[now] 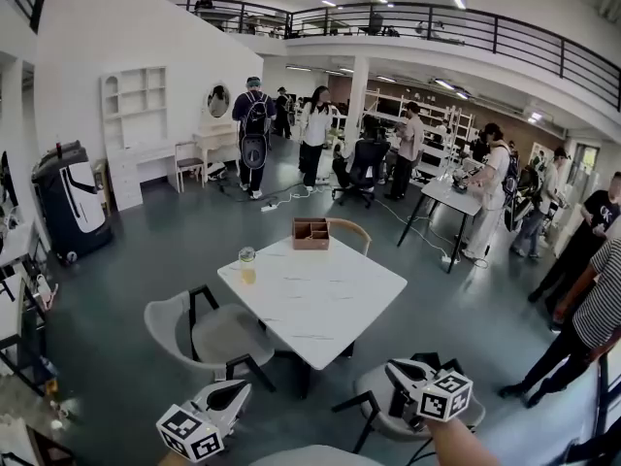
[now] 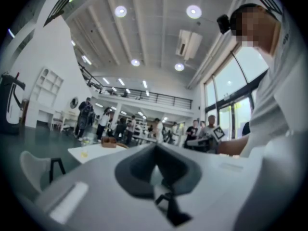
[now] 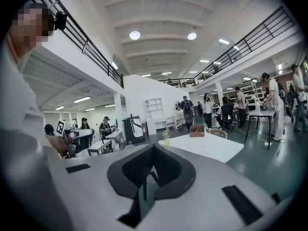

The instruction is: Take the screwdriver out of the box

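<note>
At lower left we hold the left gripper (image 1: pixel 241 386), its jaws closed together on nothing, well short of the white table (image 1: pixel 320 309). A glass (image 1: pixel 246 264) of yellow liquid stands at the table's left corner. The brown box (image 1: pixel 310 233) sits at the table's far edge; we cannot make out the screwdriver inside. At lower right, the right gripper (image 1: pixel 393 367) likewise has its jaws closed and empty.

The table (image 1: pixel 330 304) is white, the box (image 1: pixel 310 233) brown, the floor (image 1: pixel 165 250) dark grey. The glass (image 1: pixel 246 263) holds yellow liquid. Left gripper (image 1: pixel 237 389) and right gripper (image 1: pixel 394 368) cubes bear black-and-white square markers.
</note>
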Demonstrator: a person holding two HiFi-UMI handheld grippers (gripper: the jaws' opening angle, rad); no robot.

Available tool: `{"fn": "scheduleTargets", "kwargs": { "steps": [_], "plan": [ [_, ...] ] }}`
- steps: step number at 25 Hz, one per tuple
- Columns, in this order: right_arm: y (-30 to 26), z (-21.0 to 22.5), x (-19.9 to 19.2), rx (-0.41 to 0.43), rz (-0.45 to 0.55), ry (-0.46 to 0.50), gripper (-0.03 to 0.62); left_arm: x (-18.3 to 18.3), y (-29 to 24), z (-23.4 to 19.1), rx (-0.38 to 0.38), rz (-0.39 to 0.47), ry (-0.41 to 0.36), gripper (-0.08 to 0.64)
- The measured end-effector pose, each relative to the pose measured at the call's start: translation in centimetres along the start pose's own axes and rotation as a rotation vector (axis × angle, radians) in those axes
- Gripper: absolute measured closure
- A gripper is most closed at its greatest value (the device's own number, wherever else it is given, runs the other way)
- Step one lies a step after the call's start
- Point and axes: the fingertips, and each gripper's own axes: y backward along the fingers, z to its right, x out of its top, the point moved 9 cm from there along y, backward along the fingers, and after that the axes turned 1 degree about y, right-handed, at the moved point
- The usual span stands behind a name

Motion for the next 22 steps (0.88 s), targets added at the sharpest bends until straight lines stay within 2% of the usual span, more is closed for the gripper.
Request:
{"fn": "scheduleTargets", "kwargs": {
  "steps": [14,22],
  "plan": [
    [-6.3,-6.6,0.5,-0.028,0.011,-0.011,0.584,1.2,7.5,-7.2,0.016,0.004,0.009,0.555],
    [-9.0,-9.0,1.0,-0.019,-0.018,0.001,0.584,1.8,9.4,-9.6,0.007,-0.006,0.010,0.555]
  ]
}}
